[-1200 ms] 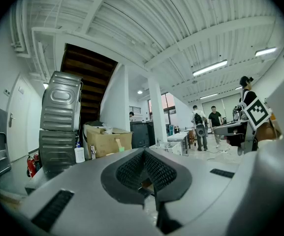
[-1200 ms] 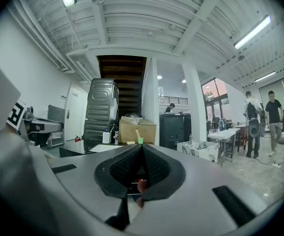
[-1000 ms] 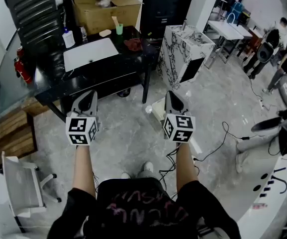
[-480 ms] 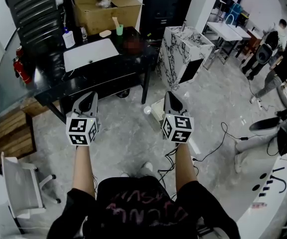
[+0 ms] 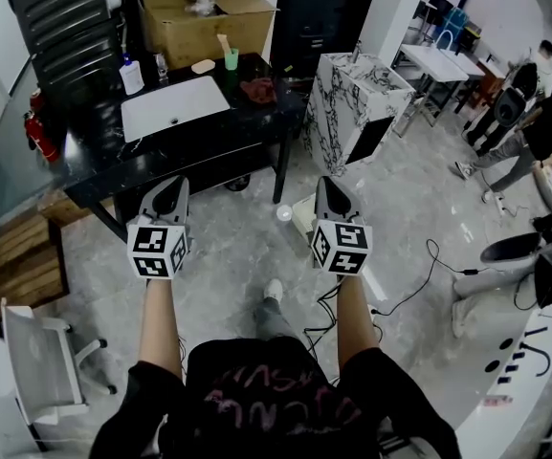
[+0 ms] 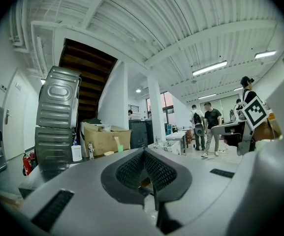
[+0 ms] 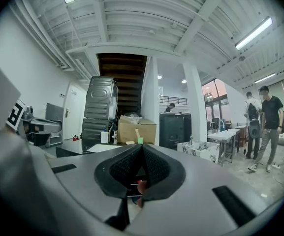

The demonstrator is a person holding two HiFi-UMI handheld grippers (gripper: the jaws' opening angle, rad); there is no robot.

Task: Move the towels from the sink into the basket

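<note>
A dark red towel (image 5: 258, 88) lies crumpled on the black table (image 5: 256, 122), to the right of a white rectangular basin (image 5: 173, 105). A marble-patterned sink unit (image 5: 357, 103) with a tap stands right of the table. I cannot make out a basket for sure. My left gripper (image 5: 168, 191) and right gripper (image 5: 333, 191) are held side by side at waist height over the floor, well short of the table, pointing level toward it. Both are shut with nothing between the pads, as the left gripper view (image 6: 143, 151) and the right gripper view (image 7: 142, 149) show.
A cardboard box (image 5: 204, 12), a bottle (image 5: 131, 73) and a green cup (image 5: 230, 57) stand at the table's back. A white box (image 5: 304, 213) and cables (image 5: 419, 275) lie on the floor. A white chair (image 5: 36, 361) stands at left. People (image 5: 543, 122) walk at the right.
One of my feet has stepped forward between the grippers. The people at the right have walked on. Both grippers keep the same place in the view and stay shut.
</note>
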